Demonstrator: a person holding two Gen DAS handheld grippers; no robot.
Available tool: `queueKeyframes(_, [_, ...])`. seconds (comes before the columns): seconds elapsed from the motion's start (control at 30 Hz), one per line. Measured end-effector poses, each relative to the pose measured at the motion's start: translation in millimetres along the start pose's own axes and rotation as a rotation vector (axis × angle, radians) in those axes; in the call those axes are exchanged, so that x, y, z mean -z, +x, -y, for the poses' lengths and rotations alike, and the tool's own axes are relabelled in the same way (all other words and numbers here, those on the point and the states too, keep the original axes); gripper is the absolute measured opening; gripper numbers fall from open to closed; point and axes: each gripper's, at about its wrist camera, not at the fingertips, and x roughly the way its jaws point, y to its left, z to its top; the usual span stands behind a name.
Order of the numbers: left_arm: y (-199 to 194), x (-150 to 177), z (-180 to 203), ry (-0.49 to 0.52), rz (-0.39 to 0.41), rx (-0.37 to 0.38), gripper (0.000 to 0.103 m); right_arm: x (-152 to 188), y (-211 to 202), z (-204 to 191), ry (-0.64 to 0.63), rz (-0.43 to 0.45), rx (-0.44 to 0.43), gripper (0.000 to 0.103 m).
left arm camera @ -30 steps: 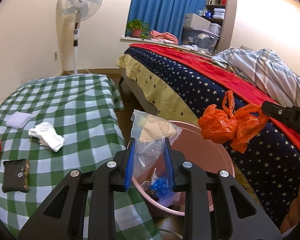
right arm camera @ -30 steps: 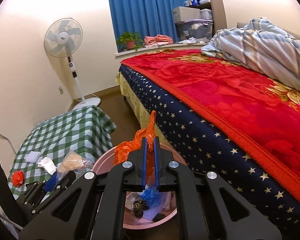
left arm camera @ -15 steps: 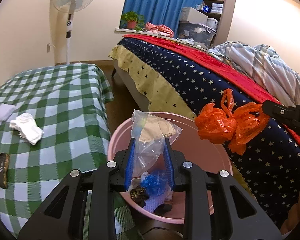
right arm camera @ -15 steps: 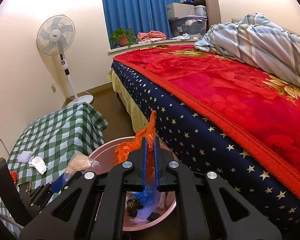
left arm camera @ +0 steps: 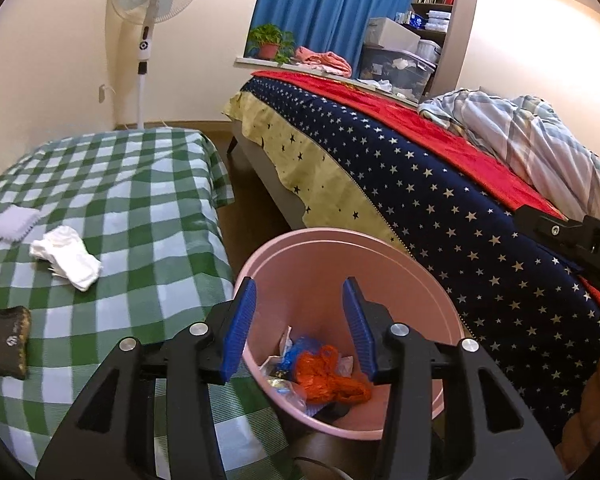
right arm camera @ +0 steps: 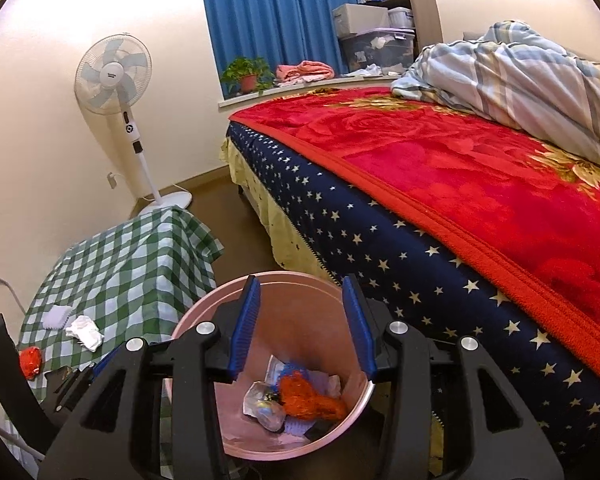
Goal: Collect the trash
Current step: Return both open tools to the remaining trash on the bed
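Both claws have just been opening and now stand apart with nothing between them: the left claw (left arm camera: 299,322) and the right claw (right arm camera: 300,320) hang above the pink bin (left arm camera: 380,248). The orange bag (right arm camera: 306,398) and the clear bag (right arm camera: 262,406) lie at its bottom, below the claws

- Pink bin (left arm camera: 380,264), below both grippers: smooth plastic with a matt sheen.
- Orange bag (right arm camera: 308,400) inside it: thin, crinkled plastic film.
- Clear bag (right arm camera: 264,410) beside the orange one: glossy, wrinkled plastic.
- Checked tablecloth (left arm camera: 140,200), left of the left gripper: matt woven cloth.
- Red blanket (right arm camera: 480,184), right of the right gripper: plush, fleecy cloth.
- Gripper pads (left arm camera: 240,328): ribbed blue rubber-like facing on matt black plastic.
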Motion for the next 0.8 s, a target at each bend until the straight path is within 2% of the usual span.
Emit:
queueKeyframes(0.27, [-35, -3, -20, -0.005, 0.046, -0.048, 0.045, 2, -18, -22, -0.04, 0.037, -0.071, 0.044])
queueKeyframes(0.57, [-70, -3, -62, -0.049, 0.087, -0.146, 0.044, 6, -33, -57, -0.1, 0.084, -0.163, 0.044])
queueKeyframes(0.8, [-83, -1, -98, -0.089, 0.101, -0.228, 0.044, 12, -32, -95, -0.152, 0.102, -0.241, 0.044])
